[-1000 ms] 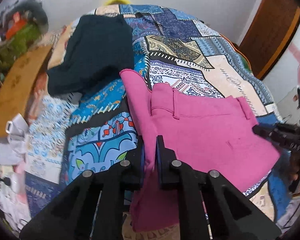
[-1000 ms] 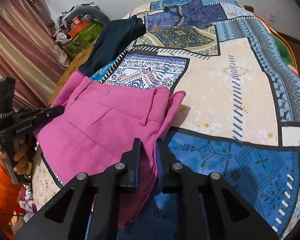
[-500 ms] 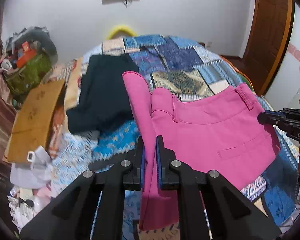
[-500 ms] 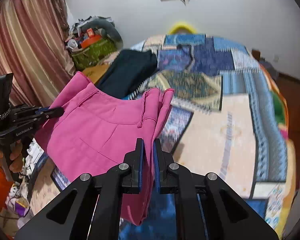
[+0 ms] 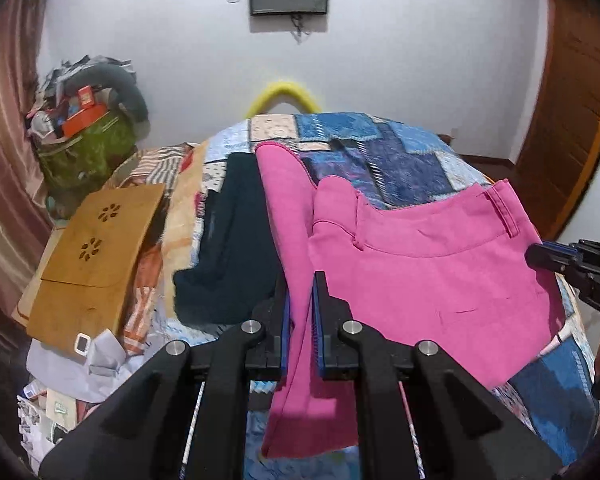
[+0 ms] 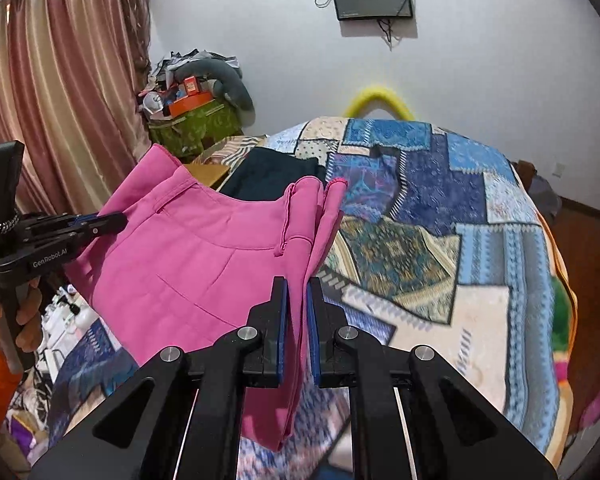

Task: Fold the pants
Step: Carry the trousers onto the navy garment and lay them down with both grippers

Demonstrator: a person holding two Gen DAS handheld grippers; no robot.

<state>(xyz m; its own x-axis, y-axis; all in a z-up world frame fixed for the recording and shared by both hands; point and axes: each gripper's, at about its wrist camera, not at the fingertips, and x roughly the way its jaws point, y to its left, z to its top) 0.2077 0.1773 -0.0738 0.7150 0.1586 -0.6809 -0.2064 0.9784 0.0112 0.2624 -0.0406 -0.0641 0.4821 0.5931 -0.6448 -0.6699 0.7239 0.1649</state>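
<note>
Pink pants hang in the air above the patchwork bed, held at both ends of the waistband. My left gripper is shut on one pink edge. My right gripper is shut on the other edge, and it shows at the right of the left wrist view. The left gripper shows at the left of the right wrist view. The pants sag between the grippers, waistband up. The lower part of the pants is hidden behind the grippers.
A dark garment lies on the bed's left side. A wooden board and clutter sit left of the bed. A green bag with a pile stands by the curtain. A wooden door is on the right.
Both grippers have risen with the pants, lifting them off the bed. The views have tilted up, so the wall and the screen now show.
</note>
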